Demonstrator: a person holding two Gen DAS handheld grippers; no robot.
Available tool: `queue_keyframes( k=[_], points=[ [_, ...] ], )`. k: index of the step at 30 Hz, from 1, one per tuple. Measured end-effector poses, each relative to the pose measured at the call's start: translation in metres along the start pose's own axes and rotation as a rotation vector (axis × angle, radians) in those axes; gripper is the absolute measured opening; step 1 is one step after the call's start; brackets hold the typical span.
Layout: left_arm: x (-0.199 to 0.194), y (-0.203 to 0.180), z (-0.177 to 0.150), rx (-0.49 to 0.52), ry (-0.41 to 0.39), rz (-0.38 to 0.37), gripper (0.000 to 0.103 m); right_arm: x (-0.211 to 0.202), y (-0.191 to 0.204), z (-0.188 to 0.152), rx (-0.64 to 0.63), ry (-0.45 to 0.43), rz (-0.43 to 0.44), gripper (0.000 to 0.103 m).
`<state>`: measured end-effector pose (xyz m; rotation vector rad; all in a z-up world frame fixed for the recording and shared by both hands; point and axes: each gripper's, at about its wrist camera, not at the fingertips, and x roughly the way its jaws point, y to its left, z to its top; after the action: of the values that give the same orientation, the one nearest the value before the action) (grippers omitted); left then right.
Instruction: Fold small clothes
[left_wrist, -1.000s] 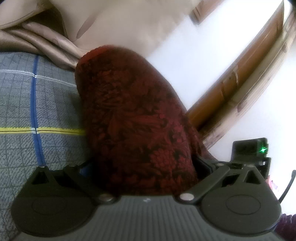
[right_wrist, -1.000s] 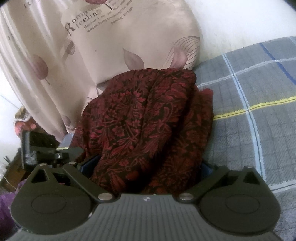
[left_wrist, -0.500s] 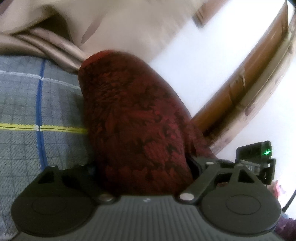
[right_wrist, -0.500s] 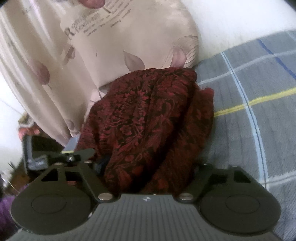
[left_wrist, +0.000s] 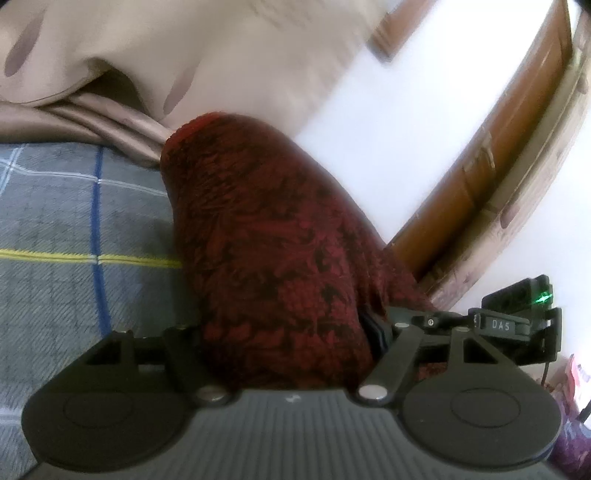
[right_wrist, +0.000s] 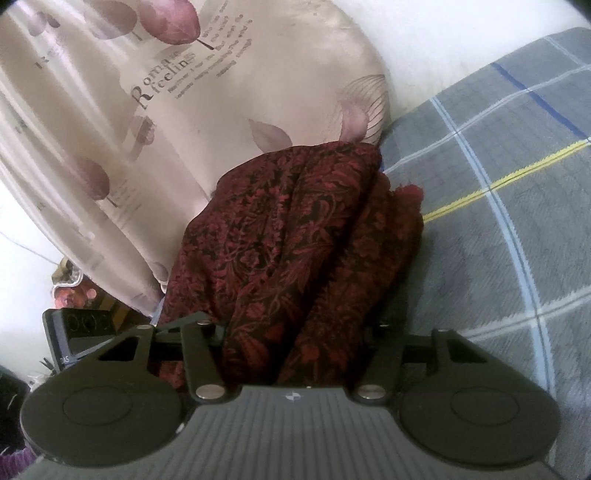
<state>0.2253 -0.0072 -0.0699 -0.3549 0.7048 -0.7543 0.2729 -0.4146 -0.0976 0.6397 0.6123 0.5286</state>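
A dark red garment with a black floral print (left_wrist: 273, 243) hangs lifted above the grey plaid bed sheet (left_wrist: 74, 229). My left gripper (left_wrist: 284, 332) is shut on one part of it; the cloth hides the fingertips. In the right wrist view the same garment (right_wrist: 288, 243) drapes in folds from my right gripper (right_wrist: 295, 332), which is shut on another part of it. The other gripper (left_wrist: 517, 325) shows at the right edge of the left wrist view, and at the left edge of the right wrist view (right_wrist: 81, 332).
A beige satin pillow with leaf print and lettering (right_wrist: 166, 110) lies just behind the garment. The plaid sheet (right_wrist: 498, 240) spreads to the right. A white wall and a brown wooden door frame (left_wrist: 498, 192) stand beyond the bed.
Both grippers have moved with the garment, which hangs a little farther from the pillow's top in view. Their hold on the cloth is the same.
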Motion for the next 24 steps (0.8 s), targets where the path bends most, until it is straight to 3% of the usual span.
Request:
queue_keyframes(
  k=[24],
  points=[
    [-0.033,-0.007,-0.01,-0.011,-0.038,0.059,0.073,-0.018,0.075,-0.043,-0.023,0.013,0.065,0.057]
  ],
)
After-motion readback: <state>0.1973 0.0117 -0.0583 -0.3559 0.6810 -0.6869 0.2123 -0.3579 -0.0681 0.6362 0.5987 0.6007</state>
